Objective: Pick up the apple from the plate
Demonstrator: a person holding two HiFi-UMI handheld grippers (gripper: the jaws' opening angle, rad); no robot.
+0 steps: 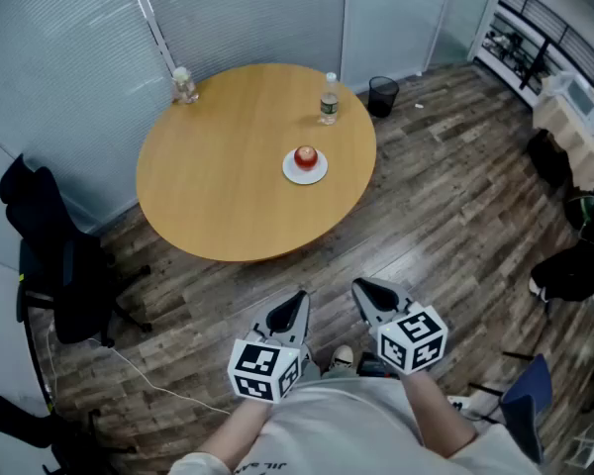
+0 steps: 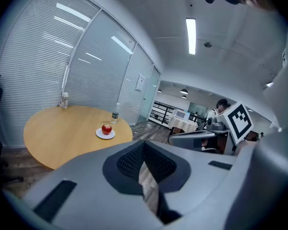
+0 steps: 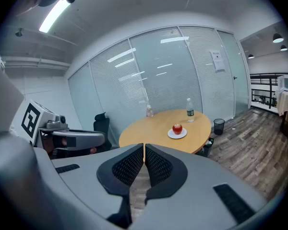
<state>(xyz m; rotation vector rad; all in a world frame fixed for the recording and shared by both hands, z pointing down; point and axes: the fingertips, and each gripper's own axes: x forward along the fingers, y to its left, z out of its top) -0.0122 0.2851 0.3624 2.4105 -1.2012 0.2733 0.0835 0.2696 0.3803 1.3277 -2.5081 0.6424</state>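
A red apple (image 1: 305, 155) sits on a small white plate (image 1: 291, 174) on the right half of a round wooden table (image 1: 218, 181). Both grippers hover over the wooden floor, close to the person's body and well short of the table. My left gripper (image 1: 298, 301) is shut with nothing in it, and so is my right gripper (image 1: 365, 289). The left gripper view shows its closed tips (image 2: 144, 143) with the apple (image 2: 106, 128) far off to the left. In the right gripper view the apple (image 3: 177, 128) and plate (image 3: 170, 135) lie far ahead, right of the closed tips (image 3: 144, 146).
A water bottle (image 1: 329, 99) stands near the table's far right edge and a glass jar (image 1: 183, 85) at its far left. A black bin (image 1: 382, 95) sits on the floor beyond the table. A black office chair (image 1: 54, 265) stands left; bags and shelving are at the right.
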